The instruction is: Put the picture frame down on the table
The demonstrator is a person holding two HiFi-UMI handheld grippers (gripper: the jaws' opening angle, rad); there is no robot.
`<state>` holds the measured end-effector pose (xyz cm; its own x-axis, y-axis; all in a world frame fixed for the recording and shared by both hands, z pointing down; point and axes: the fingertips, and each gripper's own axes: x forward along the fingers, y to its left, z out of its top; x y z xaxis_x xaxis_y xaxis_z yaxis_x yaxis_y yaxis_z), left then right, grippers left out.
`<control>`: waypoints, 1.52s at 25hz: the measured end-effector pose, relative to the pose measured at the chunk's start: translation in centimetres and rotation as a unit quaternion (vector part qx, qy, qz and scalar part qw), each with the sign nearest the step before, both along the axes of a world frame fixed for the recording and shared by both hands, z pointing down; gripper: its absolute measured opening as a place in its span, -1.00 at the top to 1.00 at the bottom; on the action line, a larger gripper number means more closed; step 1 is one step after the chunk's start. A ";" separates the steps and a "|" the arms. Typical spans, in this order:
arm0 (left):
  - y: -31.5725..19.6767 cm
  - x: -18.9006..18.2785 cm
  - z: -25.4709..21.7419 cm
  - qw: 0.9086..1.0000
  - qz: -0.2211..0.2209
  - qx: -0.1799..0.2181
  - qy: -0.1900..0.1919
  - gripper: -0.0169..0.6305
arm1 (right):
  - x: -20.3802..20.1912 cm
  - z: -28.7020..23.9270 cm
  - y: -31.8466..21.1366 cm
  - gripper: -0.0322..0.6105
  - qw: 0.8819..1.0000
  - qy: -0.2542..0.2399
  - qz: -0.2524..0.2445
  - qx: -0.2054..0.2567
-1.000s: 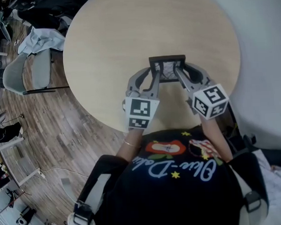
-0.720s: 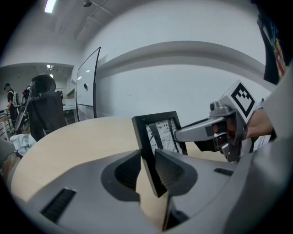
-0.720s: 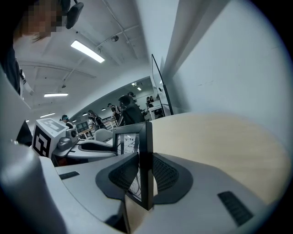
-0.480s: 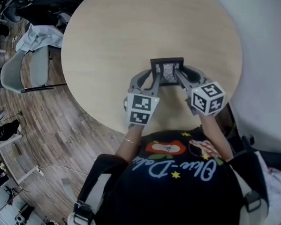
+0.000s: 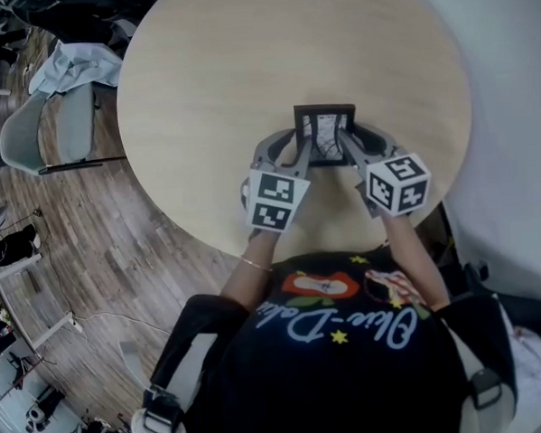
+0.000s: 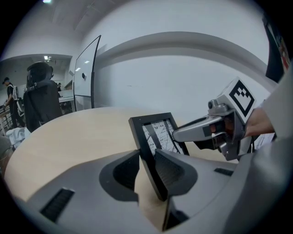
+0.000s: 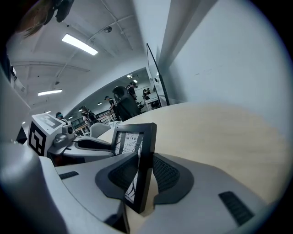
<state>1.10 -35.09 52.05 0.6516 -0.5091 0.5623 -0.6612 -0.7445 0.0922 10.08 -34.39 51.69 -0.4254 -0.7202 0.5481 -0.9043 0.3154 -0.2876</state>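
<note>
Pinched between the ribbed fingers [image 6: 169,169] of the left gripper [image 6: 147,151], jaws parted only by the thickness of the moulding: left side rail of a small black picture frame [image 6: 154,133]. Clamped the same way in the right gripper [image 7: 145,157], pads [image 7: 122,177] pressed to front and back of the opposite rail. From the head view, held between both tools over the near part of a round, pale-wood table [image 5: 271,48], tilted, black-and-white print visible from above. Close over the tabletop; unclear from any view whether the lower edge touches it. Flanking the frame on the near side, left marker cube [image 5: 276,200] and right marker cube [image 5: 398,183]. Below them, a black printed T-shirt [image 5: 349,343] with shoulder straps. Off to the left on plank flooring [image 5: 101,265], a grey chair [image 5: 40,133] with pale cloth [image 5: 77,67] heaped beside it. Beyond the table in the left gripper view, a white wall [image 6: 183,77] and dark figures [image 6: 41,93] standing in the background.
</note>
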 end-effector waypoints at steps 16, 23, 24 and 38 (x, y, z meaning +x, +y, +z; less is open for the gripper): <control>-0.8 0.5 1.9 1.000 -0.007 -0.006 -0.009 0.65 | 0.6 2.0 -0.9 0.61 0.998 0.069 0.008 0.001; -1.3 0.8 2.7 1.000 -0.012 -0.017 -0.012 0.65 | 0.9 3.0 -1.5 0.61 0.996 0.091 0.012 -0.014; -1.3 0.8 2.9 1.000 -0.012 -0.018 -0.013 0.65 | 0.9 3.1 -1.6 0.61 0.995 0.093 0.013 -0.016; -2.6 1.0 4.2 0.999 -0.016 -0.036 -0.019 0.65 | 1.0 4.6 -3.0 0.61 0.992 0.119 0.014 -0.032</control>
<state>2.07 -37.73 56.30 0.6134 -0.4870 0.6218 -0.6888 -0.7151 0.1193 11.03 -37.38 56.34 -0.2580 -0.6910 0.6753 -0.9574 0.2767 -0.0826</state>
